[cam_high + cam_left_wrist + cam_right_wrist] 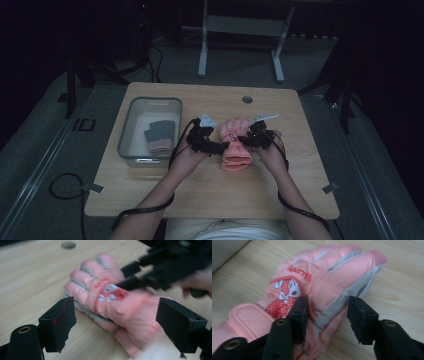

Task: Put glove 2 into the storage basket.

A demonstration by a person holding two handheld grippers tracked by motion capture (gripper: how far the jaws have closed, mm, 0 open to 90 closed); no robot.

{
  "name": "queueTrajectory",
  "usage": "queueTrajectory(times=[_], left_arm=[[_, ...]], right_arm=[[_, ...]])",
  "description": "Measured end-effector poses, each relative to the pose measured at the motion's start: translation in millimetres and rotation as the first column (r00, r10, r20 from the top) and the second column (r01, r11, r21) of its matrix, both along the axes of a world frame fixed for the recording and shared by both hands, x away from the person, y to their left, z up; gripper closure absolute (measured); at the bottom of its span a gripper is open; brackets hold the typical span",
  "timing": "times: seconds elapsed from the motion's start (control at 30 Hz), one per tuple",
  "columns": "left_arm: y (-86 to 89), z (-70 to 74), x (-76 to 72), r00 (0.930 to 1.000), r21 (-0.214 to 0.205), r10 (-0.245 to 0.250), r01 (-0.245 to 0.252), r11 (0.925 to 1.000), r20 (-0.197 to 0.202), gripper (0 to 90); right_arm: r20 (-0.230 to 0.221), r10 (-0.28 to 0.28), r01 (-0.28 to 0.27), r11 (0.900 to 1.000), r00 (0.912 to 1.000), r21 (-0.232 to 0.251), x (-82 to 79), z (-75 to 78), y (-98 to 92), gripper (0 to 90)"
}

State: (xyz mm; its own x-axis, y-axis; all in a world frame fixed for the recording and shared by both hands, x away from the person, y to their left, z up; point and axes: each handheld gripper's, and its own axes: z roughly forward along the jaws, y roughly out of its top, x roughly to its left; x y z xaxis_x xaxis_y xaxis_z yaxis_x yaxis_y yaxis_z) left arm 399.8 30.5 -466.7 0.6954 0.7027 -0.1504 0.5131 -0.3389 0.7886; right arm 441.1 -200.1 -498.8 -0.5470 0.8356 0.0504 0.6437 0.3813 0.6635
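Plainly, padded pink glove [322,287] on woodgrain table [150,195], both grippers' blocky black fingers [299,315] parted.

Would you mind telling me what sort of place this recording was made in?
Probably a dim lab or recording studio rather than a home: a lone light wooden table stands on grey floor, dark curtains hang around it, and a white metal stand sits behind. A clear plastic bin and a pink glove lie on the table.

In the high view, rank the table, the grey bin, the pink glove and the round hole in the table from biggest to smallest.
1. table
2. grey bin
3. pink glove
4. round hole
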Motion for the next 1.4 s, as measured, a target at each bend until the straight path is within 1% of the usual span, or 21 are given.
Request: queueTrajectory(times=[0.07, 0.13, 0.2, 0.27, 0.3, 0.33, 0.43, 0.5, 0.57, 0.63, 0.7, 0.73, 0.8, 0.83, 0.87, 0.93, 1.03, 1.13, 1.2, 1.33, 1.4], left_arm=[[-3.6, -8.4, 19.7, 0.9974, 0.004, 0.027, -0.026, 0.9996, -0.067, 17.0], [-6.6, -20.6, 36.6, 0.9888, 0.0, 0.059, -0.059, 0.9983, -0.137, 21.5], [-9.3, -36.0, 50.3, 0.9747, -0.013, 0.058, -0.063, 0.998, -0.216, 21.7], [-12.6, -47.6, 56.7, 0.9639, -0.004, 0.059, -0.063, 0.998, -0.259, 24.0], [-12.7, -53.4, 59.9, 0.9567, -0.018, 0.06, -0.068, 0.9975, -0.285, 24.8], [-11.8, -59.0, 63.6, 0.9469, -0.044, 0.056, -0.073, 0.9964, -0.317, 27.6], [-11.4, -67.2, 68.8, 0.931, -0.082, 0.022, -0.056, 0.995, -0.364, 33.0], [-11.8, -71.0, 71.2, 0.9265, -0.084, 0.015, -0.05, 0.9952, -0.376, 33.8], [-11.8, -75.7, 74.3, 0.9169, -0.098, 0.002, -0.045, 0.9941, -0.399, 35.8], [-11.8, -81.1, 76.7, 0.9076, -0.139, -0.023, -0.039, 0.9896, -0.419, 39.0], [-11.6, -85.1, 77.3, 0.9034, -0.168, -0.038, -0.038, 0.9851, -0.427, 42.8], [-11.4, -86.8, 76.8, 0.903, -0.19, -0.047, -0.039, 0.981, -0.427, 45.9], [-11.3, -86.9, 76.1, 0.9053, -0.196, -0.052, -0.034, 0.98, -0.421, 55.0], [-13.1, -85.1, 71.9, 0.9195, -0.209, -0.055, -0.03, 0.9774, -0.389, 55.0], [-13.9, -84.1, 69.8, 0.9267, -0.209, -0.052, -0.029, 0.9775, -0.372, 67.3], [-14.5, -82.5, 67.9, 0.9282, -0.226, -0.045, -0.042, 0.9733, -0.369, 72.3], [-16.2, -76.3, 65.4, 0.9308, -0.235, -0.044, -0.046, 0.9708, -0.363, 75.1], [-16.7, -68.9, 63.4, 0.9325, -0.224, -0.032, -0.053, 0.9733, -0.36, 75.9], [-15.9, -63.9, 62.0, 0.9349, -0.226, -0.029, -0.056, 0.9725, -0.354, 76.3], [-12.2, -48.3, 59.0, 0.9445, -0.233, -0.043, -0.036, 0.9719, -0.326, 77.3], [-9.6, -36.6, 57.9, 0.9509, -0.237, -0.044, -0.031, 0.971, -0.306, 77.3]], right_arm=[[-0.026, 0.012, -0.011, 0.9999, 0.9996, 0.013, 3.5, -4.8, -4.3, 47.2], [-0.047, 0.028, -0.026, 0.9988, 0.9985, 0.042, 7.5, -10.6, -8.0, 44.5], [-0.078, 0.031, -0.026, 0.9967, 0.9965, 0.076, 10.7, -14.1, -11.3, 44.4], [-0.113, 0.034, -0.021, 0.9929, 0.993, 0.117, 13.6, -17.4, -13.9, 44.4], [-0.125, 0.039, -0.023, 0.9915, 0.9913, 0.128, 14.6, -18.9, -14.5, 44.4], [-0.141, 0.044, -0.023, 0.9895, 0.989, 0.143, 15.8, -20.5, -15.2, 44.4], [-0.172, 0.057, -0.028, 0.9851, 0.9834, 0.17, 18.9, -24.1, -16.4, 44.5], [-0.189, 0.064, -0.029, 0.982, 0.9799, 0.187, 21.0, -26.5, -17.0, 44.5], [-0.216, 0.076, -0.027, 0.9747, 0.9733, 0.222, 24.1, -30.7, -18.6, 44.4], [-0.231, 0.079, -0.022, 0.97, 0.9696, 0.242, 25.8, -33.2, -20.1, 44.6], [-0.229, 0.078, -0.023, 0.9716, 0.9703, 0.236, 25.3, -33.3, -19.4, 46.0], [-0.23, 0.077, -0.022, 0.9724, 0.9702, 0.232, 25.1, -32.9, -18.8, 47.0], [-0.23, 0.074, -0.021, 0.9739, 0.9704, 0.226, 25.1, -32.2, -18.0, 48.7], [-0.227, 0.072, -0.022, 0.9755, 0.9713, 0.219, 24.9, -31.4, -17.0, 50.4], [-0.213, 0.065, -0.023, 0.9806, 0.9749, 0.195, 22.6, -28.1, -13.7, 55.5], [-0.197, 0.056, -0.017, 0.9815, 0.9788, 0.191, 19.6, -26.6, -12.8, 58.8], [-0.188, 0.048, -0.006, 0.976, 0.981, 0.218, 16.5, -24.0, -15.4, 63.8], [-0.176, 0.047, -0.006, 0.9744, 0.9832, 0.225, 14.0, -20.3, -15.6, 65.4], [-0.179, 0.046, -0.001, 0.9695, 0.9827, 0.245, 13.9, -18.4, -16.2, 66.0], [-0.158, 0.048, -0.002, 0.9605, 0.9863, 0.278, 10.8, -9.5, -16.1, 66.6], [-0.13, 0.047, -0.007, 0.9565, 0.9903, 0.292, 8.3, -1.2, -14.9, 66.5]])
